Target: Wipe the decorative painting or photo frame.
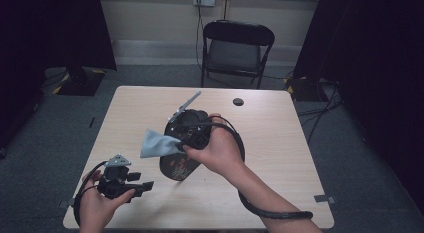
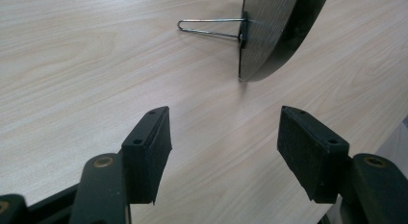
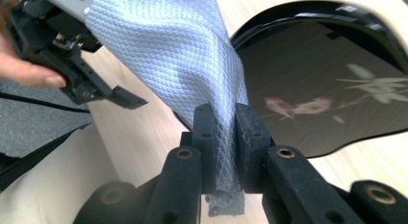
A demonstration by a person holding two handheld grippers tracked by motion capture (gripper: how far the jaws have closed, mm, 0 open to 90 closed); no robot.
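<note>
Free room and obstacles on the table (image 1: pixel 280 143). The black oval plate (image 1: pixel 176 168) on its wire stand (image 2: pixel 211 28) blocks the centre, with the right gripper (image 1: pixel 179 143) and the grey cloth (image 1: pixel 156 144) it pinches hanging just over the plate's left edge. The left gripper (image 1: pixel 145 185) occupies the near left corner, its jaws apart over bare wood, the plate just beyond them. The far left, the far edge around the dark cable hole (image 1: pixel 238 101) and the whole right side lie open. Beyond the far edge stands a folding chair (image 1: pixel 235 50).

Cloth (image 3: pixel 183 56) — grey, diamond-woven, matt. Plate (image 3: pixel 332 89) — glossy black, flower-painted. Table (image 2: pixel 96 65) — smooth pale wood grain.
</note>
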